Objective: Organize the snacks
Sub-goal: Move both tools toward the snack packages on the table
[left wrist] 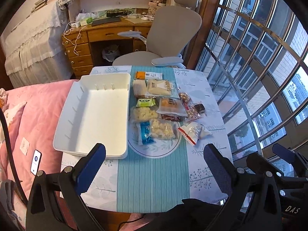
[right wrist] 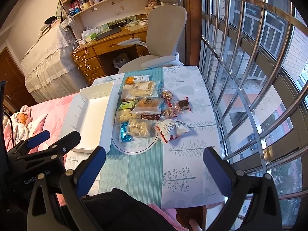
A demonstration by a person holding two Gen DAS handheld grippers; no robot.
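Both grippers wide apart and empty; snack pile [right wrist: 146, 111] lies ahead, left of right gripper [right wrist: 154, 167], right of left gripper [left wrist: 154, 163], white bin [left wrist: 94, 115] alongside it.

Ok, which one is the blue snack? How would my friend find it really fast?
Start at the big white bin on the left side of the table. Just right of its near end sits a round plate with snacks on it. The blue packet lies at the plate's left edge, beside a clear bag of pale puffed pieces, and it is the only shiny blue wrapper in the pile.
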